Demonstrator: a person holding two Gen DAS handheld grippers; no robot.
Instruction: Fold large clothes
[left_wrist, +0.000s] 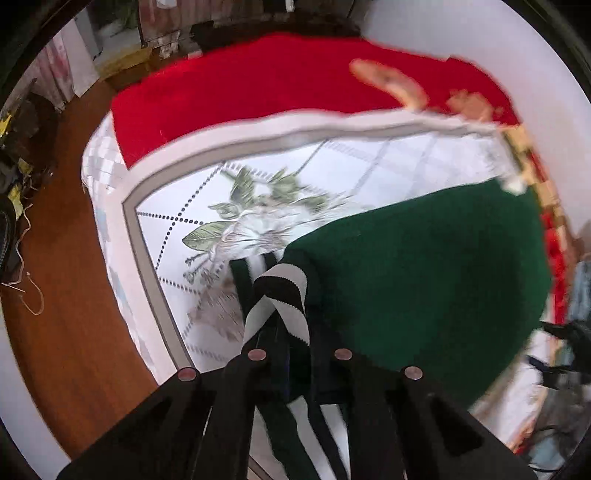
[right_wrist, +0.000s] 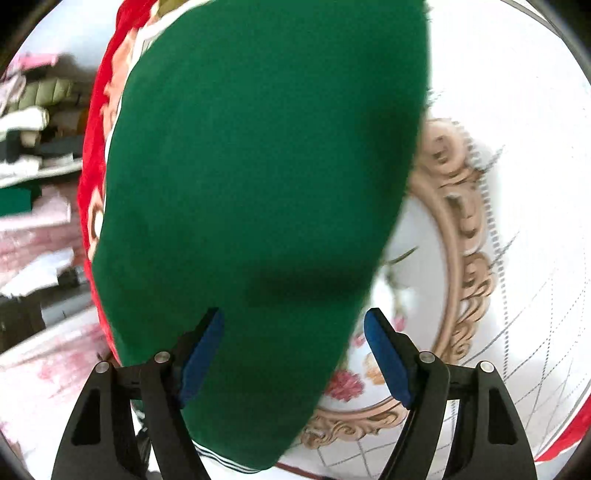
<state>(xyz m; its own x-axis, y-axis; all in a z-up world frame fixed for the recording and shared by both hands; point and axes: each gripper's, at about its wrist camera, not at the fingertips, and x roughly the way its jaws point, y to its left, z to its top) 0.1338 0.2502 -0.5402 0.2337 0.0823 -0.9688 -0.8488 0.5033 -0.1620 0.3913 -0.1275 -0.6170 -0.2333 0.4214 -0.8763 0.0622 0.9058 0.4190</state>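
Observation:
A dark green garment (left_wrist: 424, 266) with black-and-white striped trim (left_wrist: 284, 291) lies on a bed covered by a white floral quilt (left_wrist: 258, 206). My left gripper (left_wrist: 284, 328) points down at the garment's near left corner and is shut on the striped trim, which bunches up between its jaws. In the right wrist view the green garment (right_wrist: 258, 166) fills the middle. My right gripper (right_wrist: 293, 325) hovers over its near end, open, with its blue pads (right_wrist: 205, 350) wide apart. The cloth lies under the gap, and neither pad presses on it.
A red blanket (left_wrist: 258, 85) covers the far end of the bed and runs along its right side (right_wrist: 92, 166). Brown wooden floor (left_wrist: 59, 258) with a loose cord lies left of the bed. Piles of folded clothes (right_wrist: 33, 147) sit beyond the bed's edge.

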